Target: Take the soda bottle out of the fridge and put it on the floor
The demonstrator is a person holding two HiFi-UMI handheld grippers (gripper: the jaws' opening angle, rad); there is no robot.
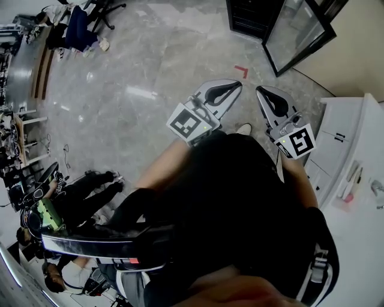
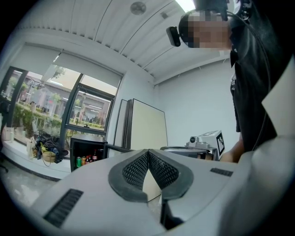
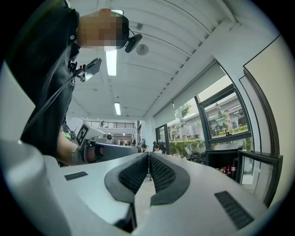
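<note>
- Nearest the lens, the left gripper and the right gripper are both clenched on nothing, their ribbed pads meeting.
- The dark soda bottle stands among cans inside the small black fridge, whose glass door hangs open.
- Grey marble floor with a red tape corner separates the grippers from the fridge.
- Only the head view shows the white cabinet.

Operator and hand-held rig: outward appearance.
Person wears a black top with a grey buckled strap at one side and a small black camera at the head. Left gripper and right gripper have pale grey shells, black ribbed fingers and dark slotted vents. Each carries a white cube bearing black square markers.
</note>
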